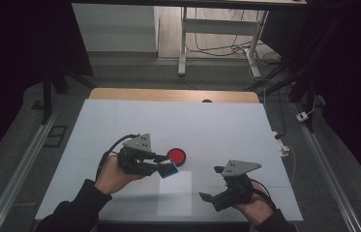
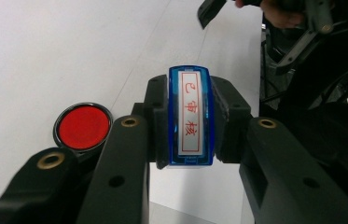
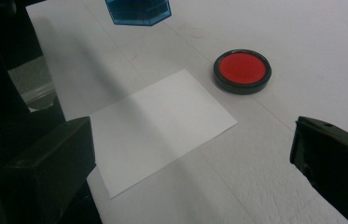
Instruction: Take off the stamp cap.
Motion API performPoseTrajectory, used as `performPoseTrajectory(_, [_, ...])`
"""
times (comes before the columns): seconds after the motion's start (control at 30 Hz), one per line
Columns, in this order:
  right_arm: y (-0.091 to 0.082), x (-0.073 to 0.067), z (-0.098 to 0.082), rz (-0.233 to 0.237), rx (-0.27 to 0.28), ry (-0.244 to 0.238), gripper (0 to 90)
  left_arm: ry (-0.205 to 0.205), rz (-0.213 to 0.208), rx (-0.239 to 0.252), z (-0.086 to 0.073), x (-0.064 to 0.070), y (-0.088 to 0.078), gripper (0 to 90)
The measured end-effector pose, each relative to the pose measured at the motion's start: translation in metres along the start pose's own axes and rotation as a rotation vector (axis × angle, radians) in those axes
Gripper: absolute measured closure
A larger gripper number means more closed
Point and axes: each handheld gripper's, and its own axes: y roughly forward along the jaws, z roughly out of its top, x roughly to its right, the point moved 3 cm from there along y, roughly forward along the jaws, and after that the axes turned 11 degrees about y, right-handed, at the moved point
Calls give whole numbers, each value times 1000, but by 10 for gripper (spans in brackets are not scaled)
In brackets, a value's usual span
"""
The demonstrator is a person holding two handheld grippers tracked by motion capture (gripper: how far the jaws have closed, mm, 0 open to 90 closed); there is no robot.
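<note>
Stamp, blue, sits clamped between the left gripper's jaws above the bench, between ink pad and paper, probably inked for pressing. Right gripper waits beside, jaws apart.

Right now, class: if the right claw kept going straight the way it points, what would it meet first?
Probably the white paper on the table: it lies between the open right claw jaws. The red ink pad sits farther off, to one side. Depth is uncertain.
</note>
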Motion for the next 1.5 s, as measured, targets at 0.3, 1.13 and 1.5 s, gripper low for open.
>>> performPoseTrajectory(0.3, [14,-6,8,27,-12,-20,0,16,-28,28,2,2,-3,704])
performPoseTrajectory(1.13, [55,-22,29,156,-45,-59,0,59,-78,73,7,7,-5,704])
performPoseTrajectory(1.5, [70,-27,37,234,-45,-88,116,86,-96,78,8,9,-4,704])
